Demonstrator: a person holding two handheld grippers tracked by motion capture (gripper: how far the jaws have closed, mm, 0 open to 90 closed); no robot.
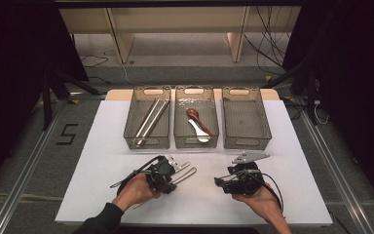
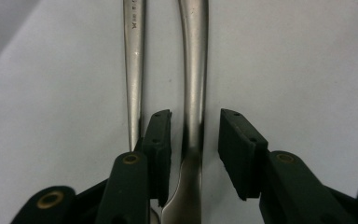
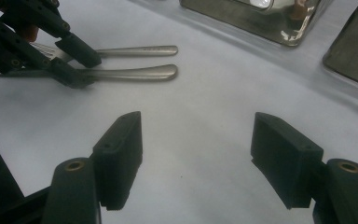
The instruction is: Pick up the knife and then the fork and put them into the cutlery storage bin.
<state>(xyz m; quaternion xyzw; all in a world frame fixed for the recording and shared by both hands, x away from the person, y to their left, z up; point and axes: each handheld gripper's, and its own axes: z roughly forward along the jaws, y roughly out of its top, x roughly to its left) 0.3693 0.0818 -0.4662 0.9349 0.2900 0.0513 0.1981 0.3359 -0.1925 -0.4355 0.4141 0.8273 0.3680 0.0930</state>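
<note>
Near the desk's [image 1: 102,195] front edge, our left tool [image 2: 195,135] straddles one utensil handle [image 2: 195,84], pads not yet pressing. Next we likely close and lift. Our right tool [image 3: 196,158] hangs open, empty.

Grey floor [image 1: 24,161] with a taped "5" [image 1: 67,133] left of the worktop [image 1: 282,195]; pale wooden shelving [image 1: 175,29] behind, loose cables [image 1: 268,44], dark surroundings.

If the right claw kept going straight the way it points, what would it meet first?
Probably bare white table top first; beyond it, the two silver metal utensil handles lie left of its line, with the clear plastic bin farther ahead. Depth is unclear.
</note>
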